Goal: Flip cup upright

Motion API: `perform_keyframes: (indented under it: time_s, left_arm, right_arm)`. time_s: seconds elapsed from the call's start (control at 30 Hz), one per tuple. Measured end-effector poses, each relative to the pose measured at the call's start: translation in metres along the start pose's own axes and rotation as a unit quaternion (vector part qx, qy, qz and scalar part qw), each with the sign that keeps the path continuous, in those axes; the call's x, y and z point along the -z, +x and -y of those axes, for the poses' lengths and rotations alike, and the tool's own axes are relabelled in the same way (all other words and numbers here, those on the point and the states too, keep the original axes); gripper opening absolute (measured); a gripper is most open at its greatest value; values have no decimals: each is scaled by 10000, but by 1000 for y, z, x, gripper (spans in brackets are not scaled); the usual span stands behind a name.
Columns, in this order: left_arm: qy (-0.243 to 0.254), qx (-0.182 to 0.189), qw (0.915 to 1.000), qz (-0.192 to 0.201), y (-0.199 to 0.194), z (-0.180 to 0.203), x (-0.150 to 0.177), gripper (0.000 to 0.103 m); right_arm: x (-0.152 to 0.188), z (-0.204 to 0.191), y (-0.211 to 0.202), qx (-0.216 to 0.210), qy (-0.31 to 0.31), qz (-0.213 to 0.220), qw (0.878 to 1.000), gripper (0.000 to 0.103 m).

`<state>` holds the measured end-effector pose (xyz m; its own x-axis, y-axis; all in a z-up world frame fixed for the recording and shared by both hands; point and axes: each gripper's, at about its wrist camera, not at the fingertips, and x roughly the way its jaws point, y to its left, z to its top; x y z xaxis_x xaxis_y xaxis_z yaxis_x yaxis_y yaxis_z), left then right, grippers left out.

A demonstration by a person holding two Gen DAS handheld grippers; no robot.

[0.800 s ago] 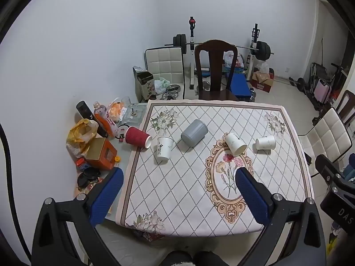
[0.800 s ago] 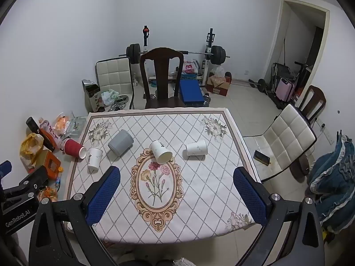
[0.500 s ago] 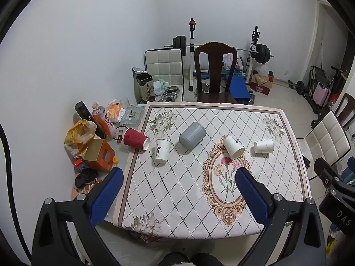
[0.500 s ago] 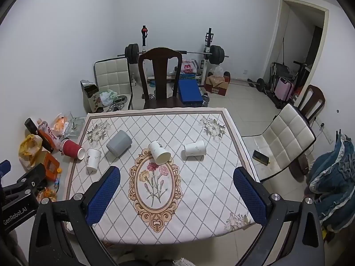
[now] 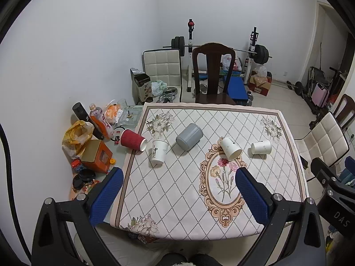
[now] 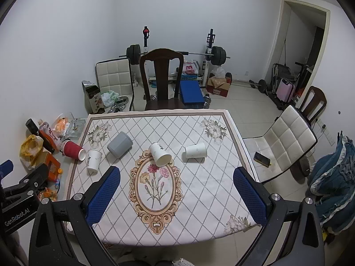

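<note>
Several cups lie on their sides on the patterned tablecloth (image 5: 177, 188): a red ribbed cup (image 5: 132, 140) at the left edge, a white paper cup (image 5: 158, 151), a grey cup (image 5: 189, 136), a white cup (image 5: 230, 148) by the oval flower motif, and a white cup (image 5: 261, 147) farthest right. In the right wrist view they show as red (image 6: 73, 149), white (image 6: 93, 158), grey (image 6: 119, 143), white (image 6: 160, 154) and white (image 6: 196, 150). My left gripper (image 5: 177, 196) and right gripper (image 6: 176, 194) are both open and empty, held high above the table's near edge.
A dark wooden chair (image 5: 212, 75) stands at the table's far side, a white padded chair (image 6: 286, 141) with a phone at the right. Bottles, bags and an orange box (image 5: 96, 156) clutter the floor left of the table. A barbell rack (image 6: 177, 54) stands at the back wall.
Both grippers have risen and drawn back a little, so the table looks slightly smaller and farther. The cups have not moved.
</note>
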<state>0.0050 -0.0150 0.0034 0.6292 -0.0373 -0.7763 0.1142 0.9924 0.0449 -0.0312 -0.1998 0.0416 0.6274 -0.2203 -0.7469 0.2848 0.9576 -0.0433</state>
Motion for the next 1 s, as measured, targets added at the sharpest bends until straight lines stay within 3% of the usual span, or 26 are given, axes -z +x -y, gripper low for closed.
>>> perform_keyframes:
  time_s: [1.0]
  left_arm:
    - [-56,36,10000,-66,0,-2,6,103]
  right_arm:
    - [10,-9,8,-123,-58,-82,9999,103]
